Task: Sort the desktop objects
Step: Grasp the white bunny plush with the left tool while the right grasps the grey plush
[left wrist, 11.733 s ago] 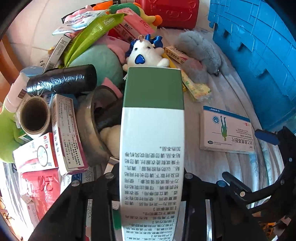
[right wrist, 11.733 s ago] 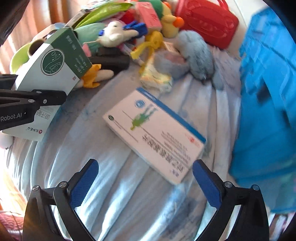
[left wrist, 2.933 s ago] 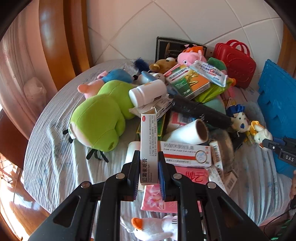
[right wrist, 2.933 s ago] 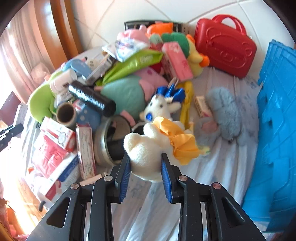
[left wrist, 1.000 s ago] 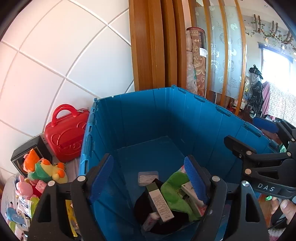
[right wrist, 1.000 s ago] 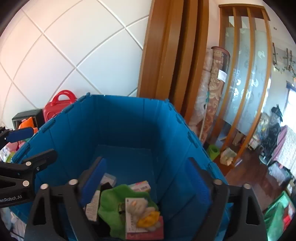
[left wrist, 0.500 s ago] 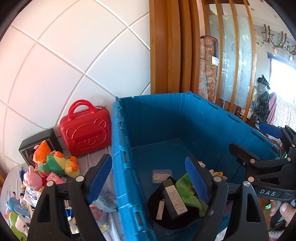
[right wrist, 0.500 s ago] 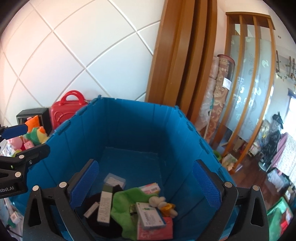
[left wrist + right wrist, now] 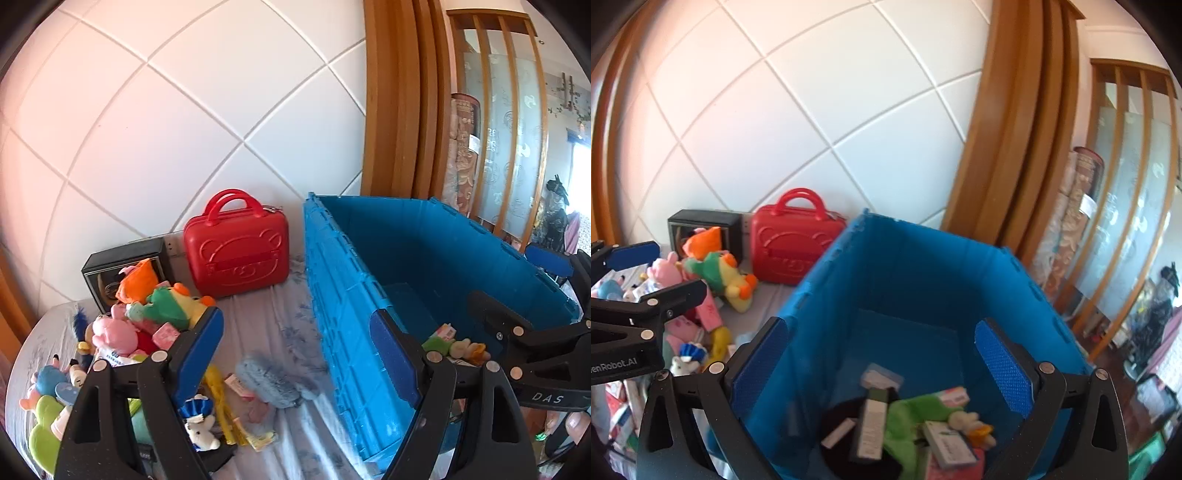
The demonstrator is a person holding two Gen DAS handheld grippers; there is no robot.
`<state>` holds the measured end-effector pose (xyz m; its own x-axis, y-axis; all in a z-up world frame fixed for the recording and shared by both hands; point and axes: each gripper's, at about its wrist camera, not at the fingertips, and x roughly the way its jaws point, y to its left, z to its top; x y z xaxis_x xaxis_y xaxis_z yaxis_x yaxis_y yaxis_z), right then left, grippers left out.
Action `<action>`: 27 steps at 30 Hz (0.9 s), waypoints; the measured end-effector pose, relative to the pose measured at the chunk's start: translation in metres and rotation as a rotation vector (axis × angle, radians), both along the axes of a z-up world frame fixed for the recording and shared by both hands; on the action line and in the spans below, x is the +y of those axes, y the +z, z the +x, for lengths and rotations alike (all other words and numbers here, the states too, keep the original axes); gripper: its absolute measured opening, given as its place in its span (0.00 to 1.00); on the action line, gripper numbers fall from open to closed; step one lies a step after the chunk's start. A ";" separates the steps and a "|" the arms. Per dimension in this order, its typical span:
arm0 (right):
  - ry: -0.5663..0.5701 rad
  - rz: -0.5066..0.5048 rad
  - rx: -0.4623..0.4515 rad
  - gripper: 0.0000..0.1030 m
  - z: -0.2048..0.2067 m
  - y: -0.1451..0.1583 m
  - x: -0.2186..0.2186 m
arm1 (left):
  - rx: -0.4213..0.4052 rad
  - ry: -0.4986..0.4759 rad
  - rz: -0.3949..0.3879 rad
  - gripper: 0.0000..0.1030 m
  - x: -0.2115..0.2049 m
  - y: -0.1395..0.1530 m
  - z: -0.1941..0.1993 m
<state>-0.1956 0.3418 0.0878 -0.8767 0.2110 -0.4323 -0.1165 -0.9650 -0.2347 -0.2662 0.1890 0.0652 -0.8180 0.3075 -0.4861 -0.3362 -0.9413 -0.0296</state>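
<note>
On my far left I am looking at the heap of soft toys and boxes (image 9: 122, 332) that is lying on the pale patterned cloth (image 9: 258, 325), with a green, yellow and orange plush (image 9: 173, 304) sitting on top of it and a black box (image 9: 110, 258) standing behind against the tiled wall. Just right of that a red toy suitcase (image 9: 236, 254) is standing upright, near the crate but not touching it. My left gripper (image 9: 295, 354) is hanging with its blue pads spread wide and nothing between them, straddling the near wall of the blue crate (image 9: 340, 295); below it a fluffy blue-grey toy (image 9: 266, 380) is lying on the cloth. Further right, my right gripper (image 9: 882, 363) is hovering over the crate's open mouth, its jaws standing fully apart and empty. Inside the crate the sorted things are resting on the floor: a green-and-white carton (image 9: 873, 421) lying across a black object (image 9: 849, 461), a green cloth-like item (image 9: 908, 417), and a small cream plush (image 9: 967, 421) beside a white box (image 9: 947, 445).
</note>
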 end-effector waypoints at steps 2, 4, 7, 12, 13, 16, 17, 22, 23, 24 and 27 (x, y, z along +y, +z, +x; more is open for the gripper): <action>0.029 0.000 0.000 1.00 -0.004 0.000 -0.016 | -0.003 0.024 -0.001 0.79 -0.018 -0.003 -0.001; 0.061 -0.005 0.002 1.00 -0.007 0.001 -0.033 | -0.006 0.060 -0.005 0.79 -0.038 -0.007 -0.001; 0.115 -0.011 0.004 1.00 -0.011 0.002 -0.060 | -0.019 0.106 0.004 0.79 -0.070 -0.014 -0.002; 0.219 -0.019 -0.022 1.00 -0.025 -0.011 -0.106 | -0.059 0.191 -0.003 0.79 -0.121 -0.036 -0.006; 0.239 -0.021 -0.036 1.00 -0.029 -0.017 -0.116 | -0.073 0.207 -0.008 0.79 -0.129 -0.041 -0.008; 0.287 -0.036 -0.090 1.00 -0.043 -0.039 -0.138 | -0.125 0.243 -0.016 0.79 -0.150 -0.062 -0.013; 0.298 -0.041 -0.108 1.00 -0.047 -0.046 -0.144 | -0.141 0.250 -0.019 0.79 -0.154 -0.069 -0.015; 0.309 -0.076 -0.212 1.00 -0.070 -0.087 -0.162 | -0.228 0.260 -0.039 0.79 -0.165 -0.109 -0.026; 0.310 -0.089 -0.239 1.00 -0.075 -0.096 -0.163 | -0.247 0.262 -0.042 0.79 -0.165 -0.117 -0.028; 0.311 -0.098 -0.260 1.00 -0.079 -0.104 -0.164 | -0.265 0.259 -0.042 0.79 -0.165 -0.125 -0.031; 0.300 -0.115 -0.317 1.00 -0.093 -0.127 -0.166 | -0.319 0.236 -0.018 0.79 -0.165 -0.149 -0.039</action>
